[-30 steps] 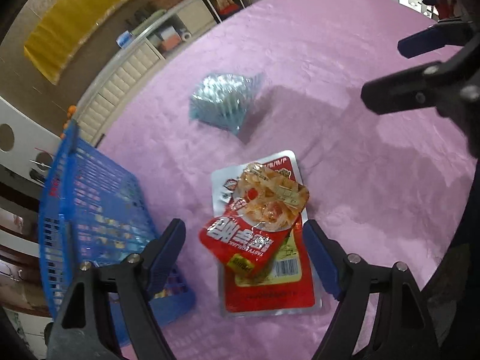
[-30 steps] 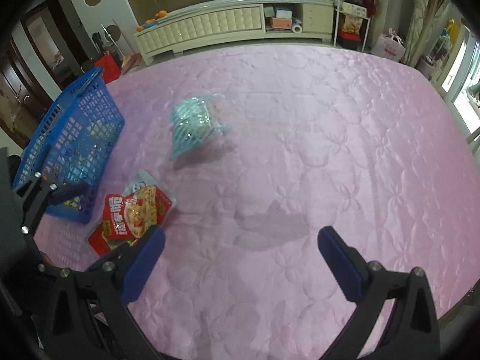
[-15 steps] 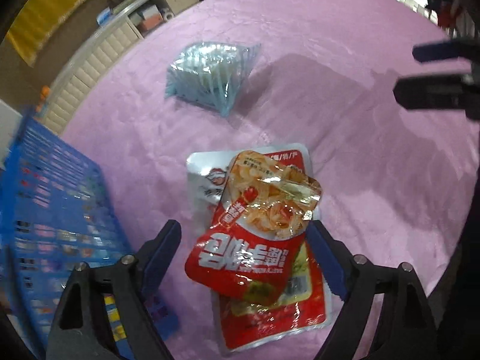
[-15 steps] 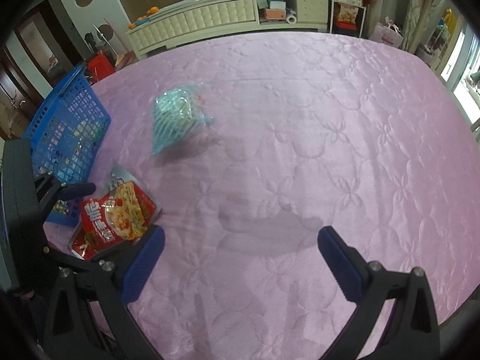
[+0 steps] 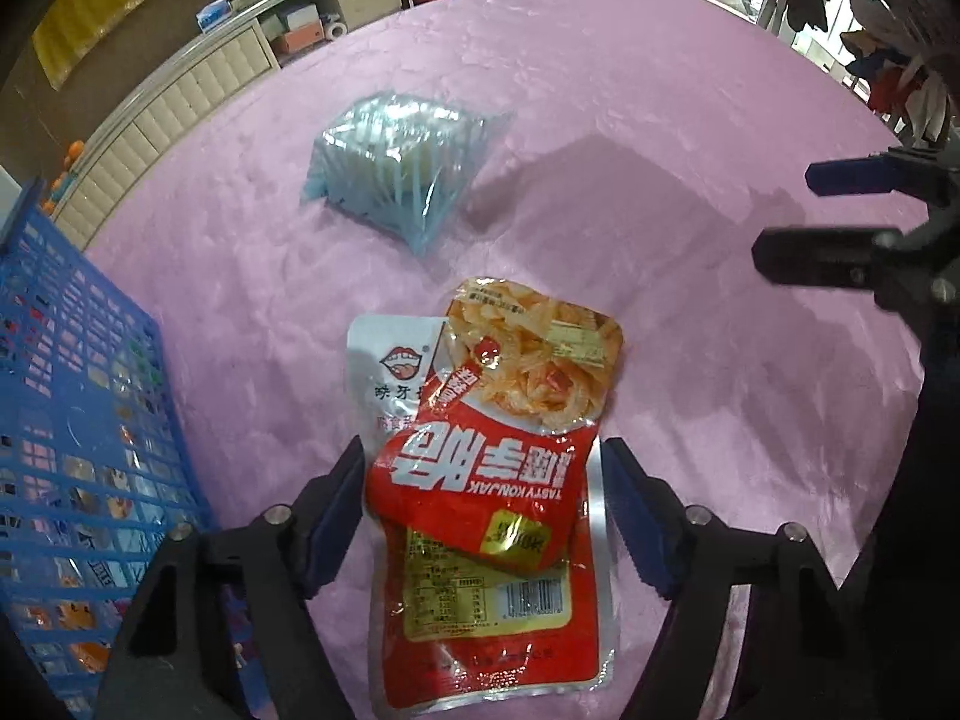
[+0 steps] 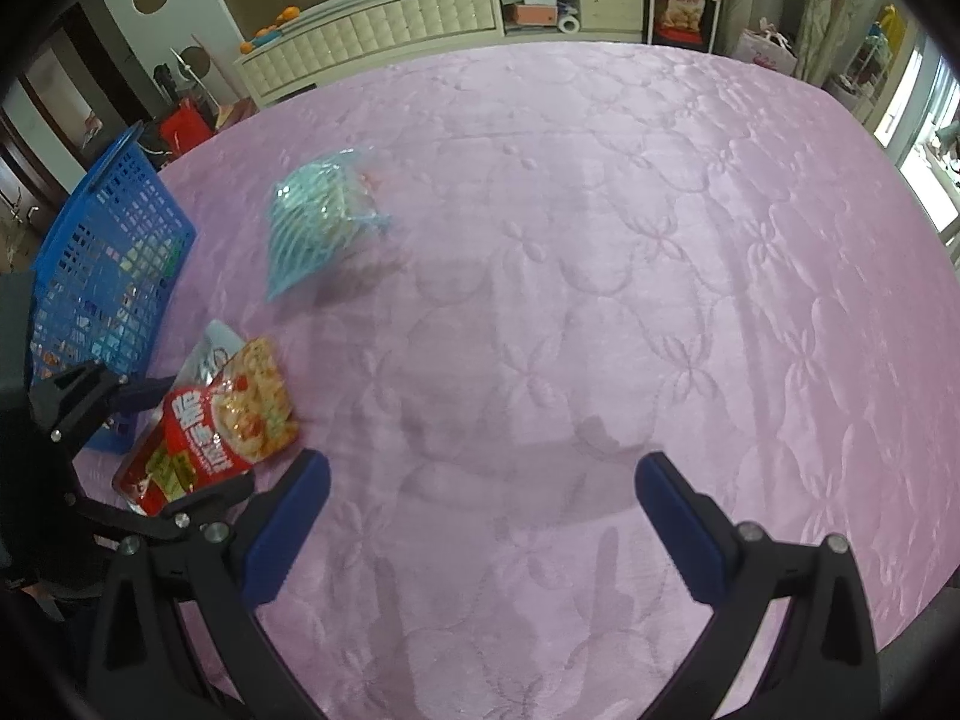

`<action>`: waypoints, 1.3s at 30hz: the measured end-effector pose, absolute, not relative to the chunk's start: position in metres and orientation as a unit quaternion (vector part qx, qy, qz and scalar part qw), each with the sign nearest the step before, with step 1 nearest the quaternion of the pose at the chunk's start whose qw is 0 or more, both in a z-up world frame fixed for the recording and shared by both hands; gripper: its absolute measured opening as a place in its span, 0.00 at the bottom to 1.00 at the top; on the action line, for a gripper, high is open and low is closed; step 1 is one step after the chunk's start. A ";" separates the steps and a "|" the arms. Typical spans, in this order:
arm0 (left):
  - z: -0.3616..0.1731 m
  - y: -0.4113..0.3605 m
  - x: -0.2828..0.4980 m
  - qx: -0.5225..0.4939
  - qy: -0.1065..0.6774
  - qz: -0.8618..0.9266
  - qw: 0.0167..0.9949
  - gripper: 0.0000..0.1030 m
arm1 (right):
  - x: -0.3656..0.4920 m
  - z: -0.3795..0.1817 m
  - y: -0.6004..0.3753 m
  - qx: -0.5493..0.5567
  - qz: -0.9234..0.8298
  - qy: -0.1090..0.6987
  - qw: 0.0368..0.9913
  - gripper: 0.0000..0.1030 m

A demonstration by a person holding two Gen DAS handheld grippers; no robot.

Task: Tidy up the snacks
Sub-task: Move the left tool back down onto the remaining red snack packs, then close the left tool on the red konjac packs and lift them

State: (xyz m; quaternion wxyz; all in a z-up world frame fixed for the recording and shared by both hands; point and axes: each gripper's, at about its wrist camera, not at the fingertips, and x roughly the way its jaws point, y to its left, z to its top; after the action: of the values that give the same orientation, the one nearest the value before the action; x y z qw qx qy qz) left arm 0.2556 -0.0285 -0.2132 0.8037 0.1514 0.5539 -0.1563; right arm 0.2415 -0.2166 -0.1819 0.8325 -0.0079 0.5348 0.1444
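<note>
Two snack pouches lie stacked on the pink quilted cloth (image 5: 630, 120). A red konjac pouch (image 5: 516, 372) rests askew on a larger red-and-white pouch (image 5: 498, 618). My left gripper (image 5: 483, 471) points down over them, and its jaws are closing with the red pouch's lower end between the fingers; the pads do not visibly press it. A pale blue striped packet (image 5: 396, 174) lies farther off. In the right wrist view my right gripper (image 6: 483, 474) stands open over bare cloth, with the pouches (image 6: 228, 420) and the left gripper (image 6: 174, 444) at its left.
A blue mesh basket (image 5: 78, 396) with several snacks inside stands just left of the pouches, also visible in the right wrist view as the basket (image 6: 114, 252). A white cabinet (image 6: 390, 30) stands beyond the far edge. Pink cloth stretches wide to the right.
My left gripper has sunk toward the stacked pouches, which now fill the space between its fingers, and the jaws have narrowed. The right gripper has dropped slightly, still open.
</note>
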 end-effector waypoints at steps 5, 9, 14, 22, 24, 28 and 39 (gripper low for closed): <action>-0.204 -0.024 0.257 0.104 0.555 -0.158 0.810 0.64 | 0.241 -0.182 -0.217 -0.006 0.144 0.536 0.832 1.00; -0.203 -0.024 0.255 0.098 0.549 -0.158 0.815 0.62 | 0.241 -0.184 -0.222 -0.005 0.138 0.538 0.832 1.00; -0.198 -0.029 0.262 0.092 0.549 -0.159 0.816 0.60 | 0.240 -0.185 -0.222 -0.005 0.137 0.540 0.830 1.00; -0.190 -0.025 0.261 0.064 0.544 -0.158 0.822 0.47 | 0.241 -0.184 -0.218 -0.006 0.142 0.539 0.830 1.00; -0.189 -0.021 0.259 0.055 0.541 -0.152 0.825 0.42 | 0.241 -0.184 -0.217 -0.007 0.142 0.538 0.831 1.00; -0.186 -0.013 0.254 0.044 0.535 -0.140 0.832 0.32 | 0.243 -0.182 -0.216 -0.010 0.141 0.536 0.832 1.00; -0.176 0.005 0.254 0.017 0.519 -0.115 0.847 0.03 | 0.265 -0.162 -0.210 -0.033 0.146 0.514 0.845 1.00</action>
State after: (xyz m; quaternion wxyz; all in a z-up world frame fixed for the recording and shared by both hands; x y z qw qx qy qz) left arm 0.2535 0.0052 -0.1763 0.8470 0.0172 0.5187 -0.1153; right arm 0.2646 -0.2099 -0.1615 0.8447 -0.0335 0.5137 0.1463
